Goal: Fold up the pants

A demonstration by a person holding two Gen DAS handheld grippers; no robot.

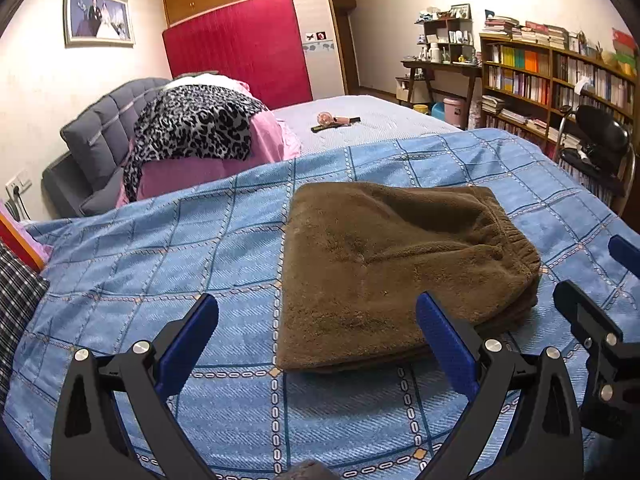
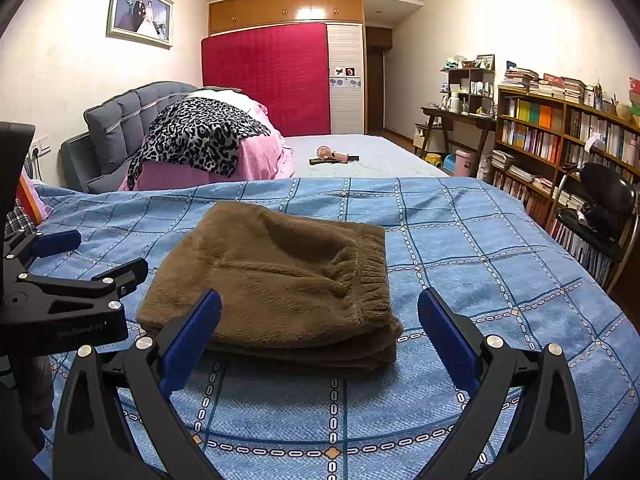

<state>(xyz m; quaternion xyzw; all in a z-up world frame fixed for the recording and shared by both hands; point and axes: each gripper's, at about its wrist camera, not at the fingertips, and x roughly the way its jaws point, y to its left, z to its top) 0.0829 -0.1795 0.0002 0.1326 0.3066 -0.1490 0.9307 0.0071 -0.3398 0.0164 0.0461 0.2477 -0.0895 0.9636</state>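
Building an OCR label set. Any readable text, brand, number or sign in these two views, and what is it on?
Left gripper body: faint embossed brand mark, too blurred to read.
Bookshelf book spines: too small to read.
Stickers on the wardrobe door: pictures, no readable text.
Brown pants and blue bedspread: no text.
Nothing legible in the left wrist view.

- Pants [image 2: 280, 280]: brown cloth, thick matt fleece with a fuzzy nap; gathered waistband at 3 o'clock.
- Bedspread [image 2: 460, 248]: blue woven cloth, matt, finely ribbed, with a printed chain grid.
- Left tongs [image 1: 318, 324] and right tongs [image 2: 320, 320]: matt black plastic arms, blue ridged pads, shiny metal rivets.
- Headboard [image 2: 120, 120], at 10 o'clock: grey padded cloth.
- Bookshelf [image 2: 560, 128], at 2 o'clock: brown wood, slightly glossy.
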